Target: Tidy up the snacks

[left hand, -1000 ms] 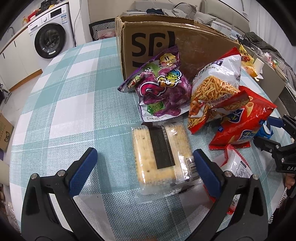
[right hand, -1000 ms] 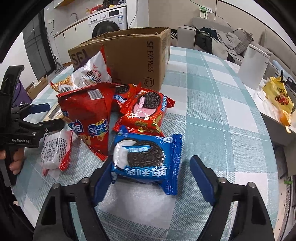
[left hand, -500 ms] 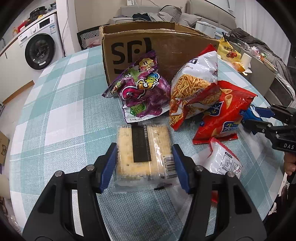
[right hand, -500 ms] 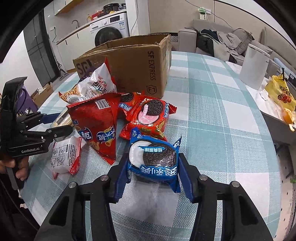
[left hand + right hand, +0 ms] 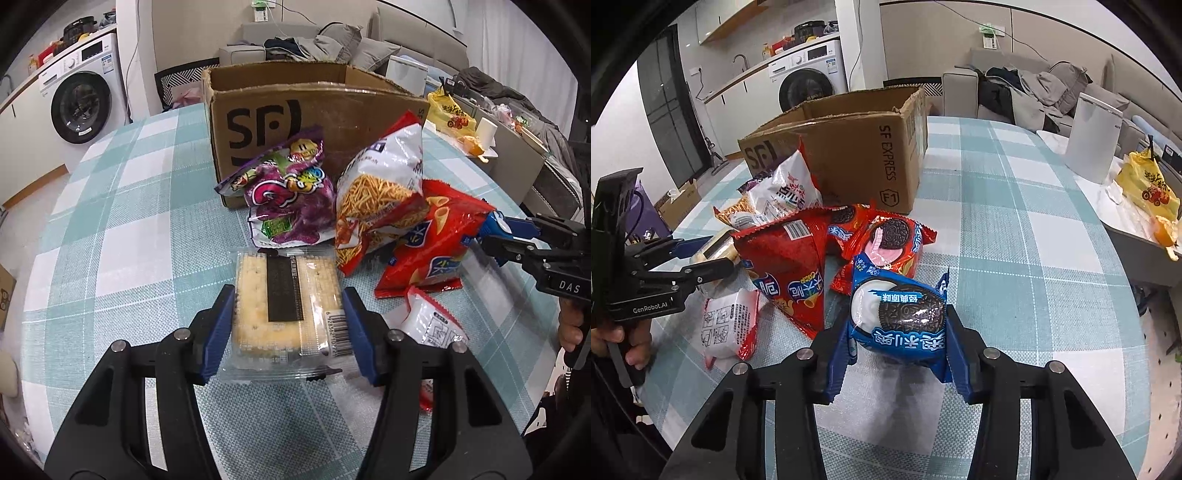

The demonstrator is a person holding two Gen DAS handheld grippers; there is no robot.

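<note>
Lower centre: left gripper [image 5: 287,328] clenched on cracker pack [image 5: 286,310], right gripper [image 5: 897,345] clenched on blue cookie pack [image 5: 899,321], both likely gripped for lifting into open box [image 5: 317,122], upper centre.

box interior [image 5: 280,79] hidden; purple bag [image 5: 753,183] mostly hidden | print unreadable

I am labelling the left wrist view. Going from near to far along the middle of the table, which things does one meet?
Left gripper → cracker pack held in it → purple snack bag → cardboard box.
</note>
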